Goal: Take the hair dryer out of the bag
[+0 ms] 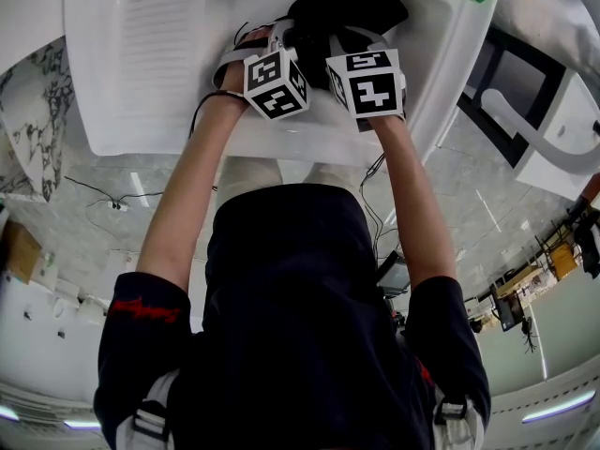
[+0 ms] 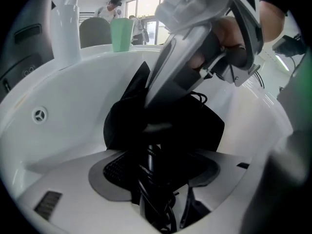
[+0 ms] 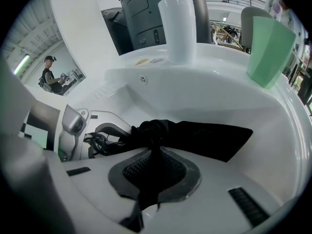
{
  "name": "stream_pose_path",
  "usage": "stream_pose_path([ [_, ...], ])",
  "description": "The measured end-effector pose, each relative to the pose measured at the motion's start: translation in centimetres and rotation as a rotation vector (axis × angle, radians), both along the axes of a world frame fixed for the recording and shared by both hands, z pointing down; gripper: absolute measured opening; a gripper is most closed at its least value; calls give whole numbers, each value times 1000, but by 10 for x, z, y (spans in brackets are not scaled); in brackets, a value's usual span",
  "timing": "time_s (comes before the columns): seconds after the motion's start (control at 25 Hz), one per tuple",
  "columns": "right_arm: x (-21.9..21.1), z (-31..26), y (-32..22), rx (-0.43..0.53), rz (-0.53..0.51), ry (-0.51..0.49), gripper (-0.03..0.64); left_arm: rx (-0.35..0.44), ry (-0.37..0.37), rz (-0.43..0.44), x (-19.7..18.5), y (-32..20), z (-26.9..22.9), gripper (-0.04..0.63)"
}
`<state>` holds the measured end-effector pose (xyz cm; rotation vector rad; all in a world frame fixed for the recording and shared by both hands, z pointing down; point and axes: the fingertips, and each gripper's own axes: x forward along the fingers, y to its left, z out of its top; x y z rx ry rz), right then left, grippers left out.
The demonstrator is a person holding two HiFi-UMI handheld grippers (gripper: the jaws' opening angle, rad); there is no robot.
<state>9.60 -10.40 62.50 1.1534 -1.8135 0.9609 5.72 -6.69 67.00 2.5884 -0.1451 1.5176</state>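
**Both grippers at the black bag in the basin**

Right gripper: jaws almost together, pinching a fold of the black bag. Left gripper: jaws spread wide and clamping nothing, with a black coiled cord passing between them. The hair dryer's body cannot be told apart from the black fabric. Only this cord shows, at the bag's near end. The bag lies inside the white basin, with both grippers side by side above it. A white cup and a green cup stand upright on the basin's far rim.
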Motion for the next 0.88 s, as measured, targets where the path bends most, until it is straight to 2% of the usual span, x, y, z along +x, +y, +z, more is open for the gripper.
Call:
stream_pose_path([
  [0.28, 1, 1, 0, 1, -3, -4, 48, -13, -31, 8, 0, -1, 13, 276],
  [0.6, 1, 2, 1, -1, -7, -3, 48, -78, -11, -45, 1, -2, 18, 276],
  [0.88, 0, 1, 2, -4, -11, -2, 48, -62, -32, -53, 0, -5, 21, 273],
])
